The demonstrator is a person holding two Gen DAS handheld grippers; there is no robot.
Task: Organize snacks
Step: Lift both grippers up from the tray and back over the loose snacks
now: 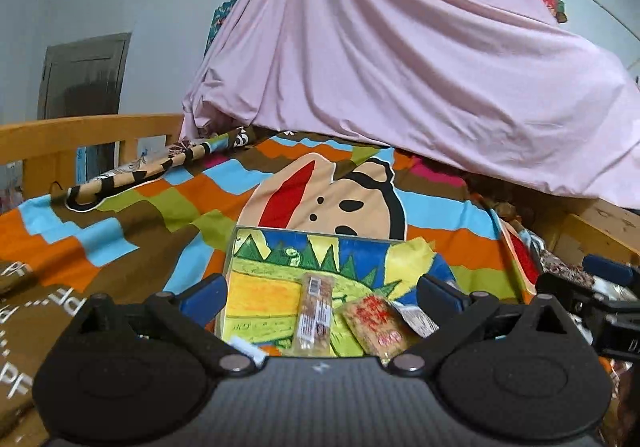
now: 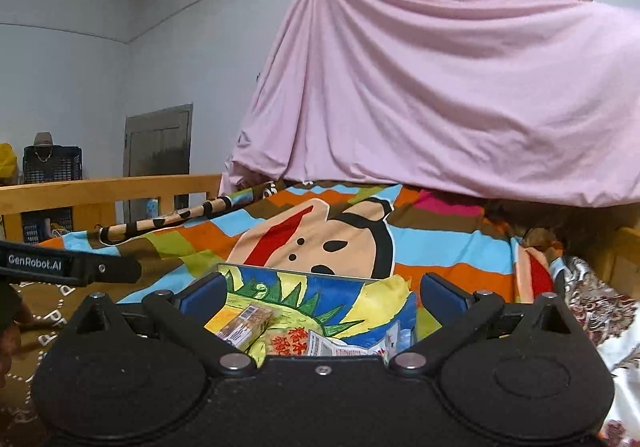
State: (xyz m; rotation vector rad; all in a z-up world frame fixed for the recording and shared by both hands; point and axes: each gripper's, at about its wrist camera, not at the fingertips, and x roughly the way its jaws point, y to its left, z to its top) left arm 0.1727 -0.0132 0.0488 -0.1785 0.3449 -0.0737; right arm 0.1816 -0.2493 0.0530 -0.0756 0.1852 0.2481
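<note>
Both the left gripper (image 1: 320,293) and right gripper (image 2: 320,293) spread wide and empty above the painted tray (image 1: 280,263) on the bedspread (image 1: 160,215), holding snack bar (image 1: 314,313) and red-print packet (image 1: 376,321); soft bedding risks tipping it, spilling snacks.

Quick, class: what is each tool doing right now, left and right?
Left tool: open, holding nothing; snack packets lie on the tray below.
Right tool: open, holding nothing.

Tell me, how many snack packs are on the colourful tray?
3: a long bar left, a red-lettered pack beside it, a pale wrapper at the right. The gripper body may hide more.
</note>
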